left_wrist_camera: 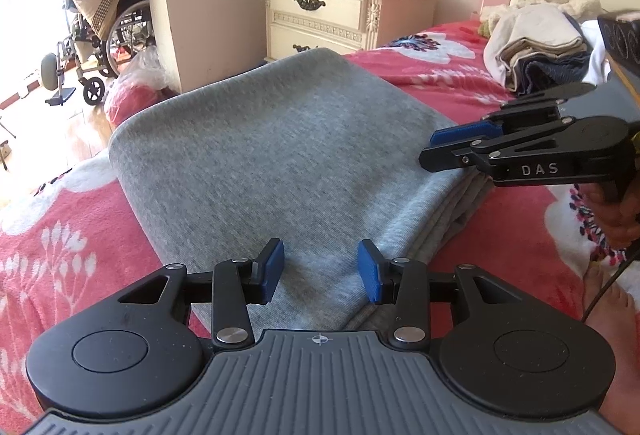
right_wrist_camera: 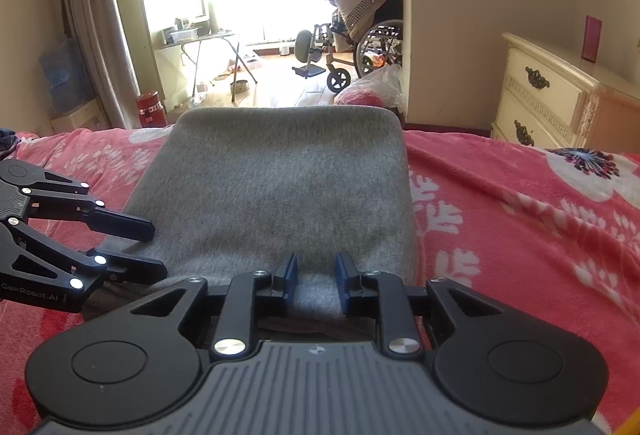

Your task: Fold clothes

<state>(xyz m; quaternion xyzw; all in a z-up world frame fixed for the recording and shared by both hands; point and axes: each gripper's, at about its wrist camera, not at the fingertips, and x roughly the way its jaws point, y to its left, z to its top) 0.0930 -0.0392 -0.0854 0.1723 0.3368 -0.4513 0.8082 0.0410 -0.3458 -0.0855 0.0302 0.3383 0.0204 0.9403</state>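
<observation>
Left wrist — left gripper (left_wrist_camera: 321,271) above garment (left_wrist_camera: 280,163)

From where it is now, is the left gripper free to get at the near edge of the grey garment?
Probably yes. The left gripper is open, with the folded grey garment right ahead of its jaws and nothing between. The right gripper, also open, sits at a neighbouring edge, apart from it.

"DAS" marks the right gripper (left_wrist_camera: 430,147); "GenRobot.AI" the left gripper (right_wrist_camera: 158,249).
</observation>
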